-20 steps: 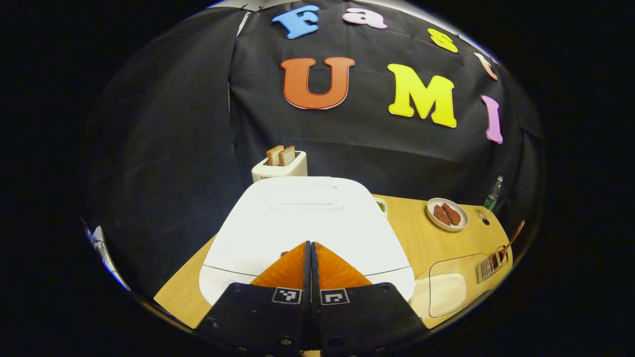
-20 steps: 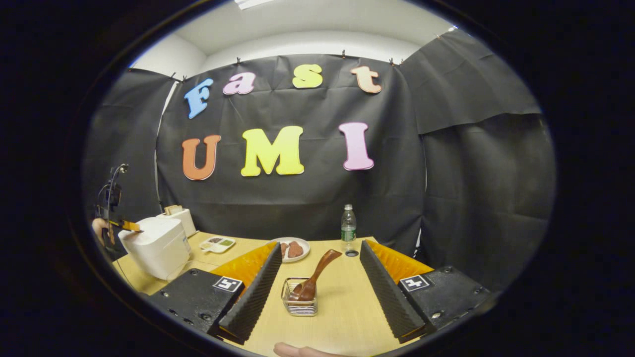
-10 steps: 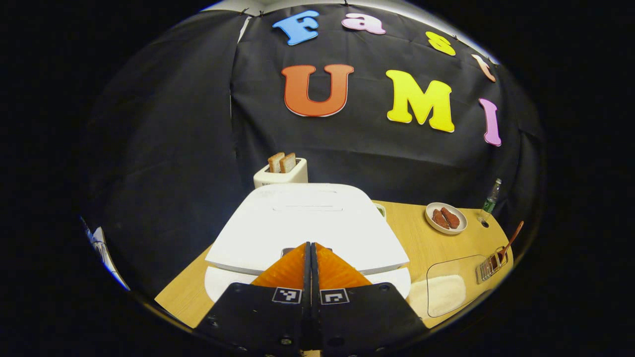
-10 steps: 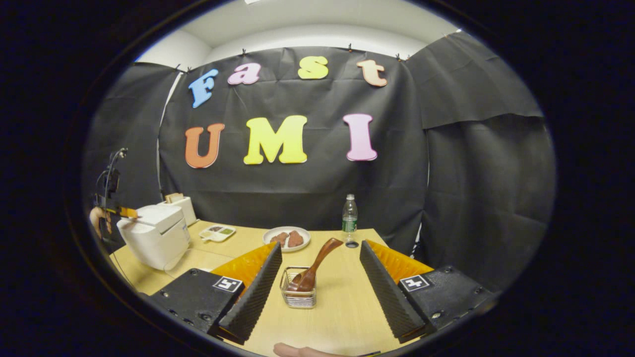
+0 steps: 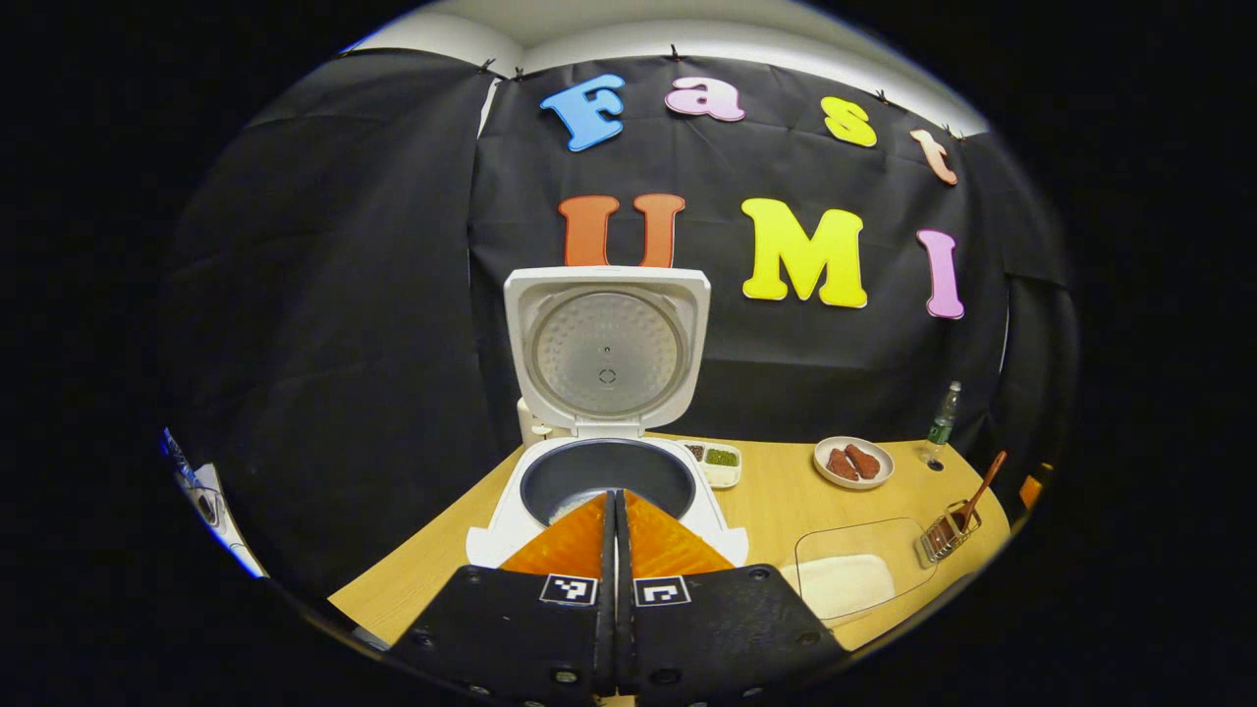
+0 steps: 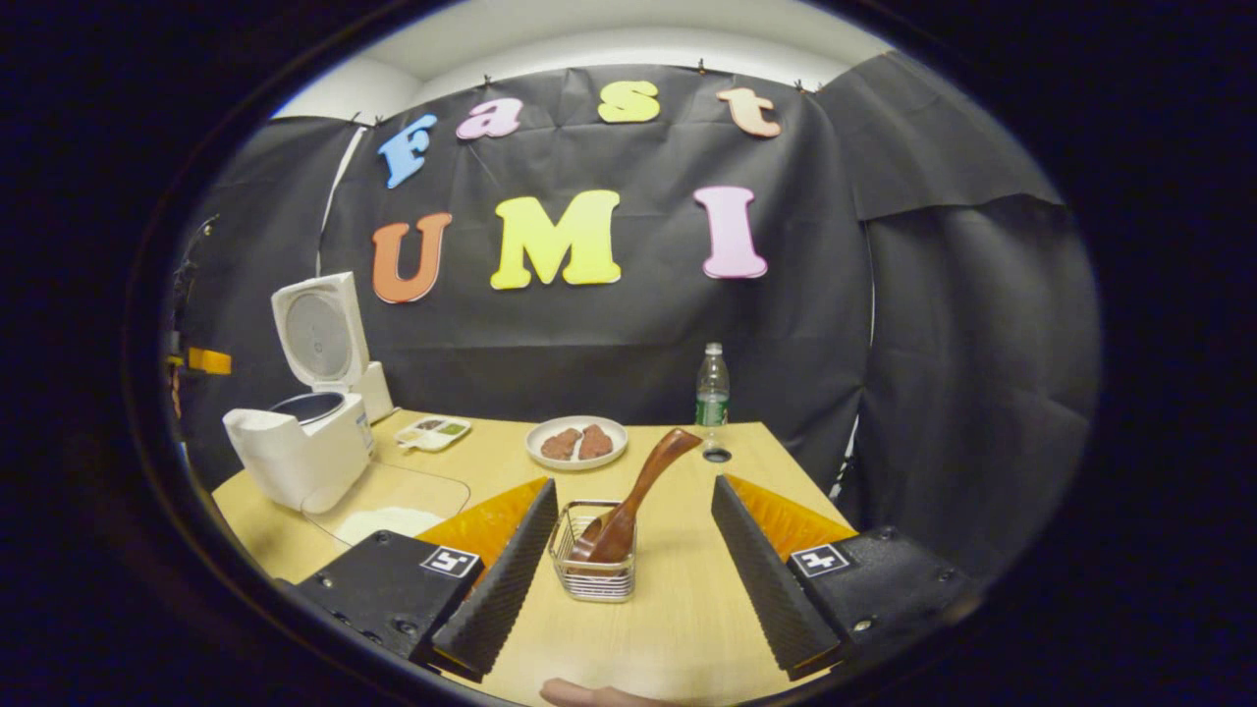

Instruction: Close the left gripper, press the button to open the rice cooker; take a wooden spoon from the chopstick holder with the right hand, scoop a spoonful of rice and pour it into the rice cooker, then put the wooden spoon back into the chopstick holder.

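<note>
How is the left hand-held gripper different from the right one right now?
The left hand-held gripper has its fingers pressed together, while the right hand-held gripper has its fingers spread wide apart. The left one points at the open rice cooker; the right one points at the wire basket holding the wooden spoon. Neither is holding anything.

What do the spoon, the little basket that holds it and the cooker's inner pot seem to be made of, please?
The spoon looks like dark, smooth wood: brown with a soft sheen. The basket appears to be shiny metal wire, as its open grid glints. The inner pot looks like dark, matte coated metal, though the coating is a guess.
</note>
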### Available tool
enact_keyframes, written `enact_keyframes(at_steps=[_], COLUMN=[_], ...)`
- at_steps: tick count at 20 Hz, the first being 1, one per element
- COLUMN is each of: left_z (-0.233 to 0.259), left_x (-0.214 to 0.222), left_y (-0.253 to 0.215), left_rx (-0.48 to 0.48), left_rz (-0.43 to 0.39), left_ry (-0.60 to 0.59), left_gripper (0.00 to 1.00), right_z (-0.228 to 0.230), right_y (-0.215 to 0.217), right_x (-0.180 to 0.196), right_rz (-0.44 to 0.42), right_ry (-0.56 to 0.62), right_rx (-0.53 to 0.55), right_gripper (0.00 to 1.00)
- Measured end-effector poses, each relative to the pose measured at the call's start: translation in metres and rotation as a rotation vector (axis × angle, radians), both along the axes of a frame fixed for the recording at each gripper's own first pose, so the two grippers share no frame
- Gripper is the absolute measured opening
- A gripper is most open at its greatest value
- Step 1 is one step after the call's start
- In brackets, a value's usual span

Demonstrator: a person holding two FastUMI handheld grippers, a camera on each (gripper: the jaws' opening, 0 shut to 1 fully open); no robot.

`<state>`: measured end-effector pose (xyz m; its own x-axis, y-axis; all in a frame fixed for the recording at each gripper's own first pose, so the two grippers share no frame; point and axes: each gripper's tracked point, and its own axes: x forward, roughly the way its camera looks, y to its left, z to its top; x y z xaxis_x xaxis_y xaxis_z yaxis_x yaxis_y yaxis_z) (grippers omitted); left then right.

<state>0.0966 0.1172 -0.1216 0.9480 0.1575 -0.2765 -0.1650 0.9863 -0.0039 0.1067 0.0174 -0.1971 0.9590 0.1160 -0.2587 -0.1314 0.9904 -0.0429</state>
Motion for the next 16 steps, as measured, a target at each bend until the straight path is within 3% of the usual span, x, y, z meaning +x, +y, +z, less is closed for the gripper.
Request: enact_keyframes(at_steps=[2, 3, 5, 6, 9, 14, 15, 16], left_z=[0.007, 0.011, 0.020, 0.025, 0.030, 0.028, 0.030, 0.031], left_x=[-0.016, -0.022, -0.039, -0.044, -0.062, -0.091, -0.098, -0.104], left_y=[-0.008, -0.010, -0.013, -0.021, -0.034, -0.056, -0.059, -0.062], left_rx=[-0.028, -0.022, 0.000, 0.009, 0.024, 0.043, 0.053, 0.058], left_rz=[-0.014, -0.013, 0.004, -0.015, -0.025, -0.051, -0.050, -0.055], left_ry=[-0.023, -0.041, -0.083, -0.109, -0.163, -0.199, -0.215, -0.232], left_gripper=[0.00, 0.10, 0.12, 0.24, 0.96, 0.93, 0.93, 0.93], right_z=[-0.003, -0.005, -0.010, -0.010, -0.010, -0.015, -0.015, -0.018], right_y=[-0.001, -0.001, 0.002, 0.004, 0.008, 0.012, 0.013, 0.013], right_x=[0.006, 0.008, 0.013, 0.015, 0.022, 0.040, 0.044, 0.050], right_rz=[0.004, 0.007, 0.018, 0.024, 0.031, 0.030, 0.033, 0.033], right_ry=[-0.003, -0.003, -0.002, -0.004, -0.012, -0.019, -0.019, -0.014], right_rx=[0.019, 0.026, 0.038, 0.044, 0.058, 0.059, 0.061, 0.064], right_gripper=[1.00, 1.00, 1.00, 1.00, 1.00, 0.96, 1.00, 0.96])
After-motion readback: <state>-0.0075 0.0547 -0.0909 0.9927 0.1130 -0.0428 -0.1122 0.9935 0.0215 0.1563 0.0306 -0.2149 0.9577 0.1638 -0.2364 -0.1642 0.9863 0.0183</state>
